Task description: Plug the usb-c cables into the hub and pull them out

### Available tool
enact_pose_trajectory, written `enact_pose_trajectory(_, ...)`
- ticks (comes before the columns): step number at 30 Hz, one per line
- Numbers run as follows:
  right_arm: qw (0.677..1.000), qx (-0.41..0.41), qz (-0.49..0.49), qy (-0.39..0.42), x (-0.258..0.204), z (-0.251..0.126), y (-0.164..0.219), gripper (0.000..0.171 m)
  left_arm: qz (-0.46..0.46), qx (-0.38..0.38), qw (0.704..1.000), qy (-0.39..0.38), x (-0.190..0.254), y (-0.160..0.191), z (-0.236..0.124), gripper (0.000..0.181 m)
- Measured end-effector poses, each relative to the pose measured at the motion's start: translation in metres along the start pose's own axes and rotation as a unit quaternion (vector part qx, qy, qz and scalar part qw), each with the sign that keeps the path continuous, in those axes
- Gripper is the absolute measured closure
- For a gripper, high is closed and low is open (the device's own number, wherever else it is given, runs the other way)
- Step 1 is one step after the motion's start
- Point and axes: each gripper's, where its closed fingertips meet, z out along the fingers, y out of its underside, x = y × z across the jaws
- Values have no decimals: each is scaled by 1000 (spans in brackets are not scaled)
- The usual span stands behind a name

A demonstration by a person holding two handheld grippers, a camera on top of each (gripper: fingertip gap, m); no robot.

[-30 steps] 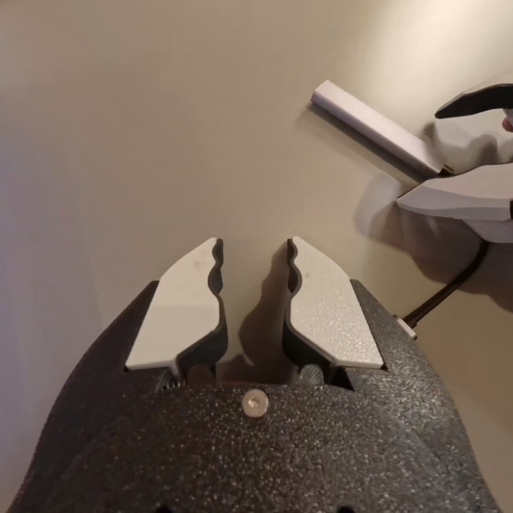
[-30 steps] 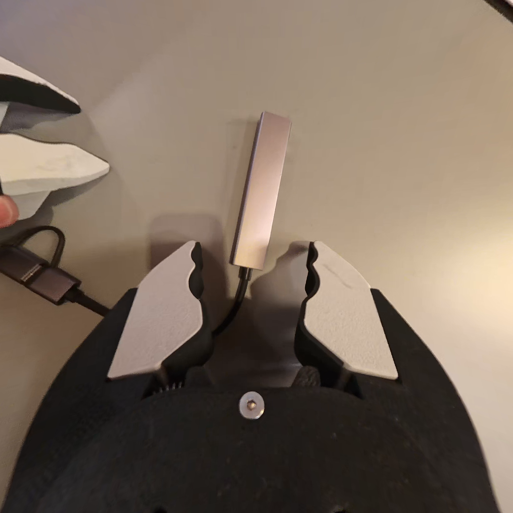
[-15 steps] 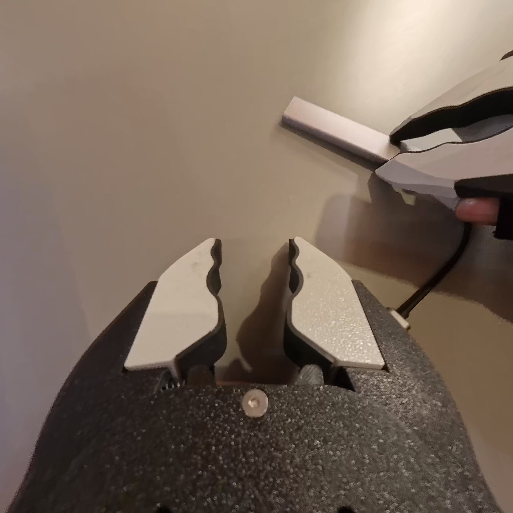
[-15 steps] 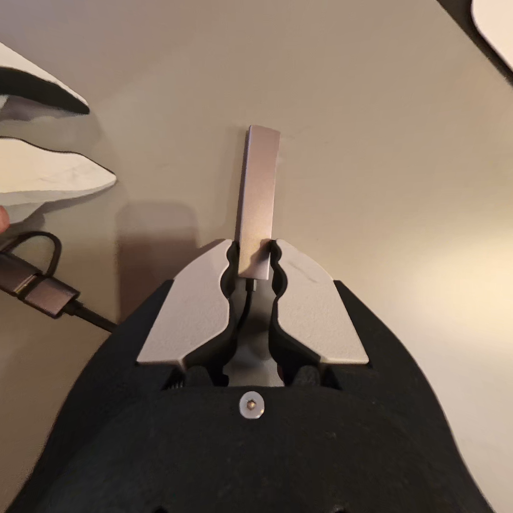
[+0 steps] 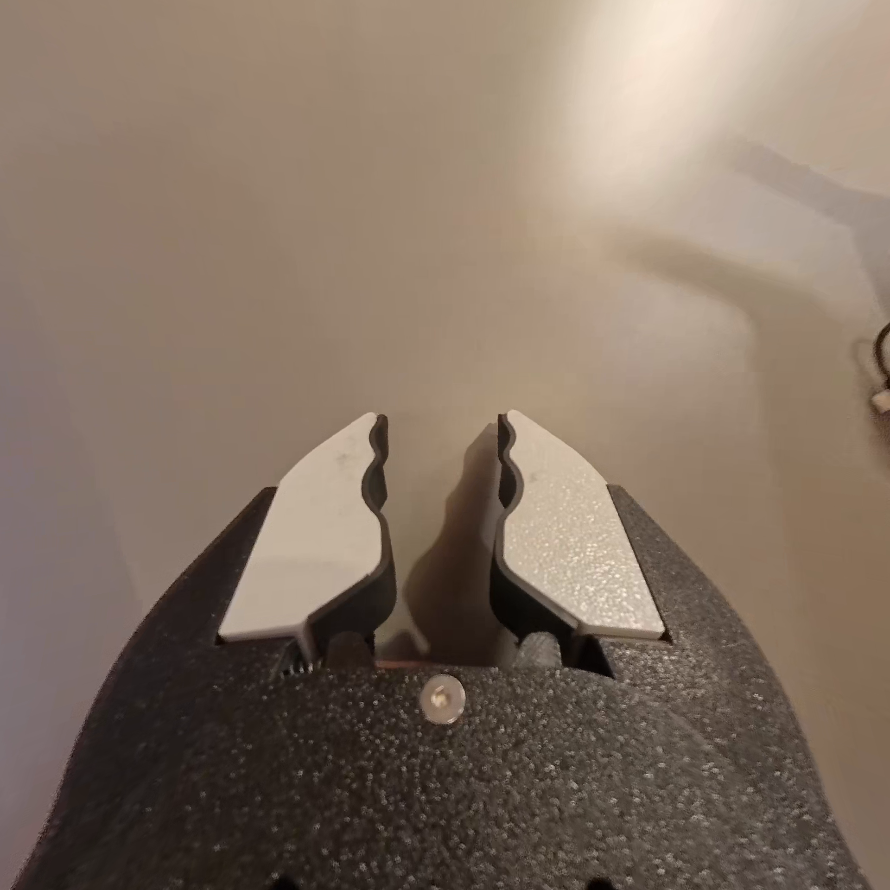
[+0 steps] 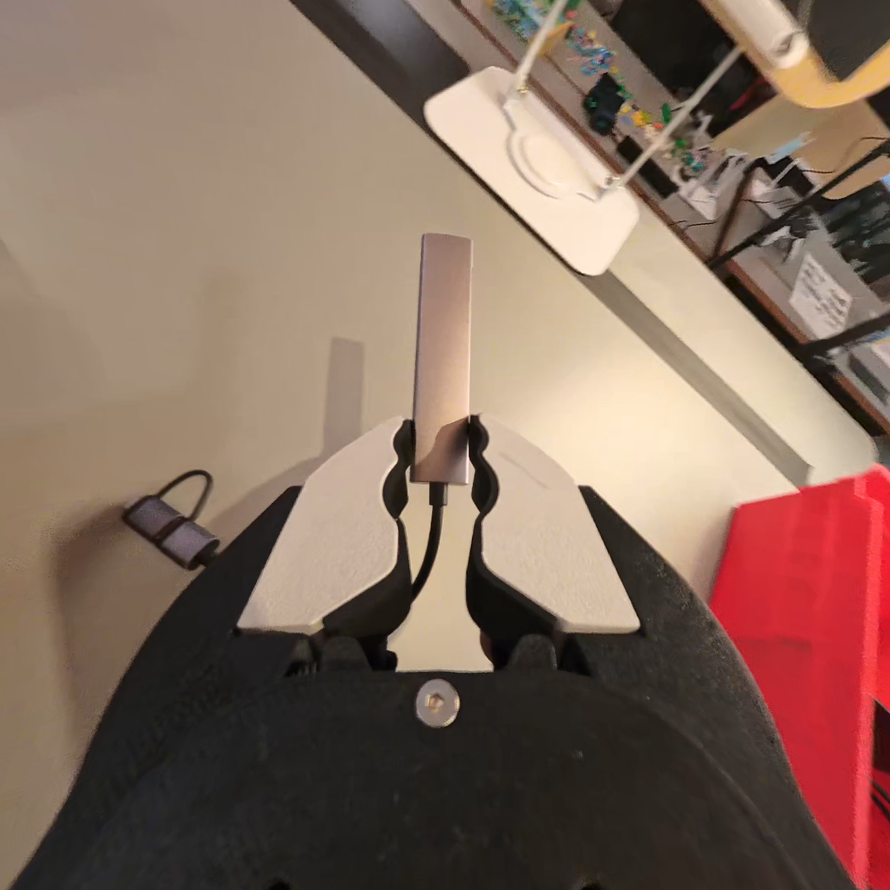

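Observation:
My right gripper [image 6: 440, 424] is shut on the near end of a slim grey hub [image 6: 444, 337] and holds it lifted above the beige table, pointing away from me. The hub's black cable [image 6: 431, 544] runs back between my fingers. The cable's grey plug with its looped adapter [image 6: 166, 527] lies on the table to the left. My left gripper [image 5: 442, 426] is open and empty over bare table. A bit of black cable with a pale tip [image 5: 881, 356] shows at the right edge of the left wrist view.
A white lamp base [image 6: 530, 163] stands at the table's far edge. A red bin [image 6: 799, 602] sits at the right. Shelves with clutter lie beyond the table's dark edge [image 6: 684, 337]. My hands' fingertips stand some 30 cm from each other.
My right gripper has lifted the hub off the table and tilted up, so the room beyond shows. The hub and the right gripper have left the left wrist view.

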Motion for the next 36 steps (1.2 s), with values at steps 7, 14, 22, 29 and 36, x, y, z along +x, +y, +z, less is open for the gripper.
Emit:
enact_pose_trajectory(7,996,40,-8,76,97,-75,12,148,15,-4,1000,-15,1,1,1,137)
enact_pose_trajectory(14,983,106,-24,150,239,-141,-2,148,20,-3,997,-70,-7,0,1,139)
enact_pose_trajectory(22,969,171,-1,178,376,-102,39,148,34,19,988,-148,-17,-3,-7,139)
enact_pose_trajectory(29,994,79,-67,43,369,-12,125,148,85,35,970,-226,-15,-5,-17,148)
enact_pose_trajectory(36,973,-54,-211,-69,341,27,186,171,142,40,947,-284,-12,-9,-20,155)
